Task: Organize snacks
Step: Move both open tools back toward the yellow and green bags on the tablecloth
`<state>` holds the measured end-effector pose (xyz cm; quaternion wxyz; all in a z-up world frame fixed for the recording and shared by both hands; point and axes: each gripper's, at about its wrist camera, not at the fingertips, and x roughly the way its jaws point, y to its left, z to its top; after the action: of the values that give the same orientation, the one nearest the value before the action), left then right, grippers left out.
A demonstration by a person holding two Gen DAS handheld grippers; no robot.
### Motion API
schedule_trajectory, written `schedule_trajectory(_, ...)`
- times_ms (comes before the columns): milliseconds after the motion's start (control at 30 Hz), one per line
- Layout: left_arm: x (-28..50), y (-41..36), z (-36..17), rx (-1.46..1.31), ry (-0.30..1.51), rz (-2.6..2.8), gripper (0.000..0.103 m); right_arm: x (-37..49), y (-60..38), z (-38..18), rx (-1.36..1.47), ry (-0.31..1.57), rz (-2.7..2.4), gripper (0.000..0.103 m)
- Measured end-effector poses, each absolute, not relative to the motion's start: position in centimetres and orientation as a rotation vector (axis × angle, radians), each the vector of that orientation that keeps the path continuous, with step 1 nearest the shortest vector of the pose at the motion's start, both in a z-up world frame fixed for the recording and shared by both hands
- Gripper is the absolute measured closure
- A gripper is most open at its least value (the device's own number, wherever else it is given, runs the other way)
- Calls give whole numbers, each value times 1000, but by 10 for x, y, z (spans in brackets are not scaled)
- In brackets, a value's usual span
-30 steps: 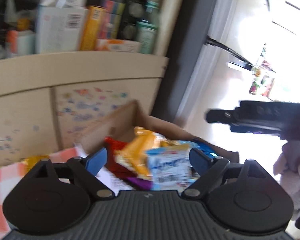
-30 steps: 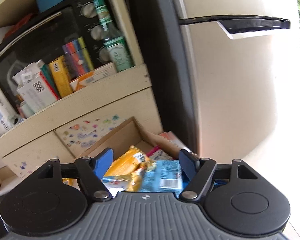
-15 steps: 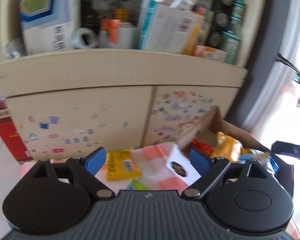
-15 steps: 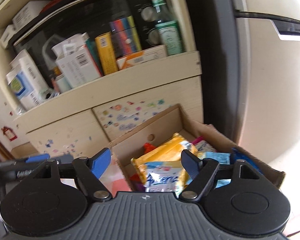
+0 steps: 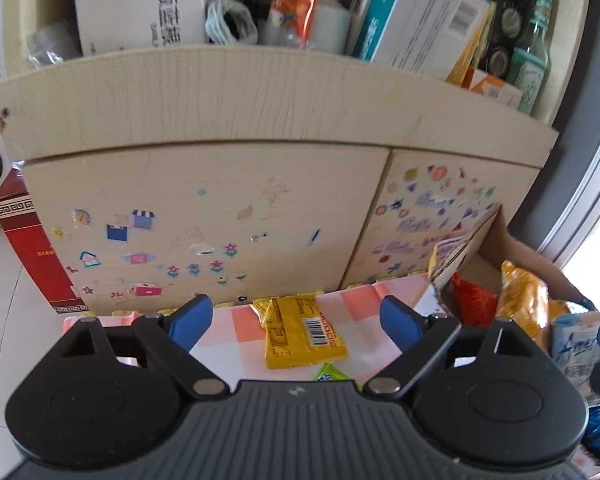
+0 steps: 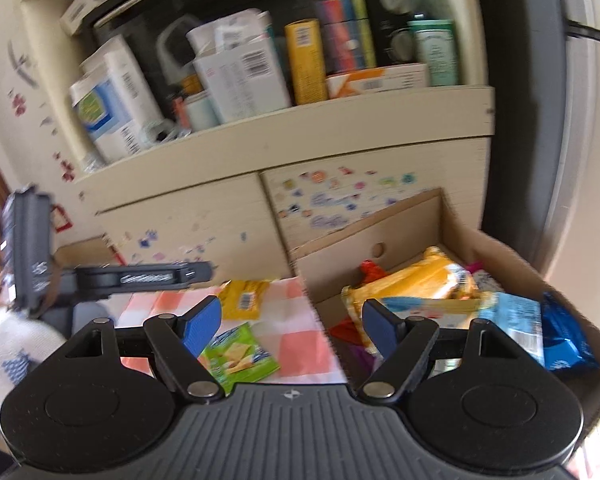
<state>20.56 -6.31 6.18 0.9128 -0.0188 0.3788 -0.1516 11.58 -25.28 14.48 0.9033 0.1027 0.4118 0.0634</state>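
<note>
A yellow snack packet (image 5: 300, 332) lies flat on a pink-and-white checked cloth (image 5: 364, 300), and my left gripper (image 5: 296, 322) hangs open just above it with nothing between its pads. A green cracker packet (image 6: 240, 354) lies nearer on the same cloth. My right gripper (image 6: 292, 326) is open and empty over the cloth's right edge, beside a cardboard box (image 6: 364, 228). The box holds an orange bag (image 6: 412, 280), a pale blue packet (image 6: 512, 320), a dark blue packet (image 6: 564, 344) and a red one (image 5: 472, 300). One of the left gripper's fingers (image 6: 152, 277) reaches in from the left.
A cream cabinet (image 5: 220, 208) covered in stickers stands right behind the cloth and box. Its open shelf (image 6: 284, 128) is crowded with cartons and a green bottle (image 5: 532, 60). A red carton (image 5: 32, 248) stands on the floor at left. A fridge (image 6: 520, 120) is on the right.
Both views have swung left, from the snack box toward the checked cloth. The left gripper now sits over the yellow packet; the right gripper's jaws stand slightly wider.
</note>
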Motion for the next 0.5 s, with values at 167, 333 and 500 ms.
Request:
schedule_trajectory(167,221,-68,43,7,809,-327,12,118,-232,133,174,883,201,20)
schedule_trajectory(333,238,-77,27,29,831,-350,12,119,-220,122,154,915,242,20)
schedule_trajectory(500,253,-80,9,-3,870,-343,12,120,-210,110,128,954,271,20)
